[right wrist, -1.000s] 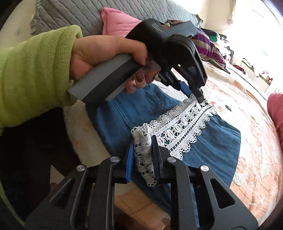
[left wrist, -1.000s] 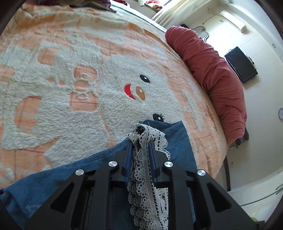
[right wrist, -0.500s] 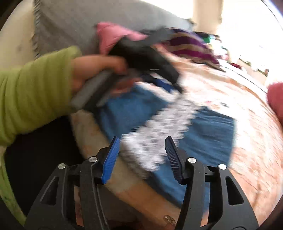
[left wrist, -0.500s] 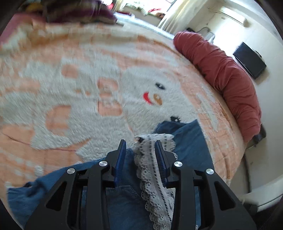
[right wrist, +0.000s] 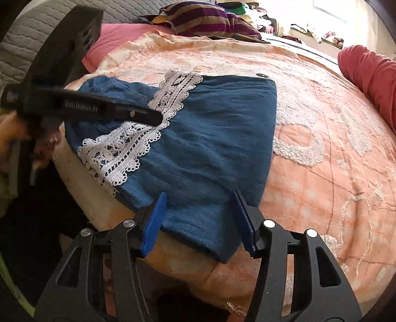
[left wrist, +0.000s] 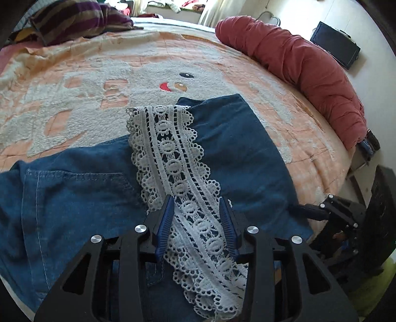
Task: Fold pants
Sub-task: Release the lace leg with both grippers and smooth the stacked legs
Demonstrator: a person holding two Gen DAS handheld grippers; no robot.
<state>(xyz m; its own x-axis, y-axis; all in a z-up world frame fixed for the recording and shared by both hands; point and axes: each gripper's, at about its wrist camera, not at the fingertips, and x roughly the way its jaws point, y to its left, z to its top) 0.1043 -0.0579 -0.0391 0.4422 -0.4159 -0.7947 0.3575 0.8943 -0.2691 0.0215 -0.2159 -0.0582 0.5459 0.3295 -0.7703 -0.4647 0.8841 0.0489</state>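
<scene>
The blue denim pants (left wrist: 237, 148) lie folded on the bed, with a white lace hem strip (left wrist: 173, 158) laid flat across the top. My left gripper (left wrist: 195, 205) is open, its blue pads either side of the lace, gripping nothing. In the right wrist view the pants (right wrist: 210, 133) and the lace (right wrist: 123, 148) lie near the bed's front edge. My right gripper (right wrist: 200, 195) is open, its pads straddling the near corner of the pants. The left gripper (right wrist: 99, 109) hovers over the lace there.
The orange and white plush blanket (left wrist: 86, 81) covers the bed. A rolled red quilt (left wrist: 309, 64) lies along the far right edge. A striped purple pillow (right wrist: 210, 19) and a pink pillow (right wrist: 116, 37) sit at the head. The bed's edge drops off at the front.
Both grippers have opened and let go of the lace hem. The lace now lies flat on the pants. Both grippers have drawn back a little.
</scene>
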